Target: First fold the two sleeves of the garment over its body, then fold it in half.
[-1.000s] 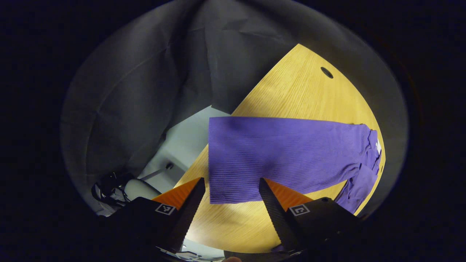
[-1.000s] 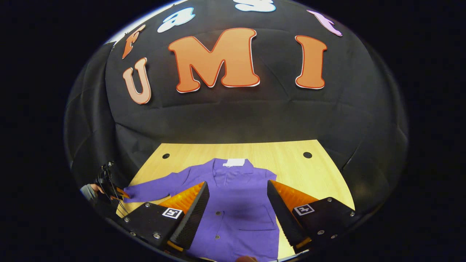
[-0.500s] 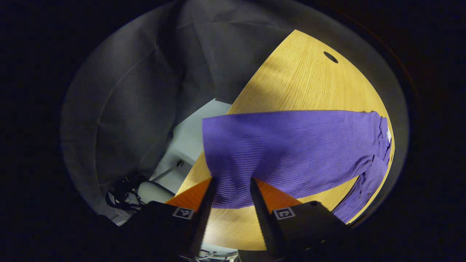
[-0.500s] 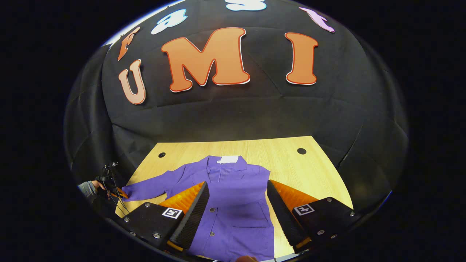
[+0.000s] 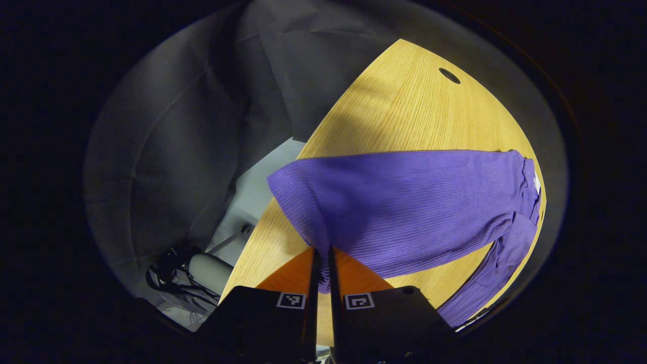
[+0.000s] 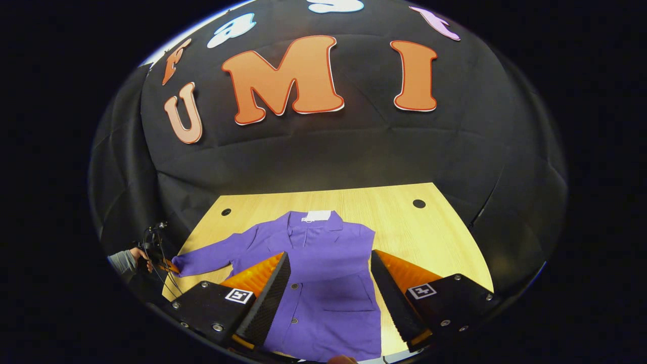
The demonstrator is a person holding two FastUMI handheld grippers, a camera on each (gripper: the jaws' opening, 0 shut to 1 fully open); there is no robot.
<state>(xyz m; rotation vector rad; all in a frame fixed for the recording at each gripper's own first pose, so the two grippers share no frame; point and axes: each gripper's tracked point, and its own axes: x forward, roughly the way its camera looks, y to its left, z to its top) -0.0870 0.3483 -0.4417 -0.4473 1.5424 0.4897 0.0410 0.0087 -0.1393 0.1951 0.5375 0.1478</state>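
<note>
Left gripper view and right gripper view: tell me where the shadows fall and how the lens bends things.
Left gripper view: a dark band of shadow crosses the table above the purple sleeve; the table edge bows strongly. Right gripper view: even light, a soft shadow on the garment between the right gripper fingers; the booth wall bulges.

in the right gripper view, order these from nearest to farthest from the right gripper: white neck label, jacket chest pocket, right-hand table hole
1. jacket chest pocket, between the open fingers of the right gripper.
2. white neck label, at the collar, farther up the jacket.
3. right-hand table hole, at the table's far right corner, slightly beyond the label.
</note>
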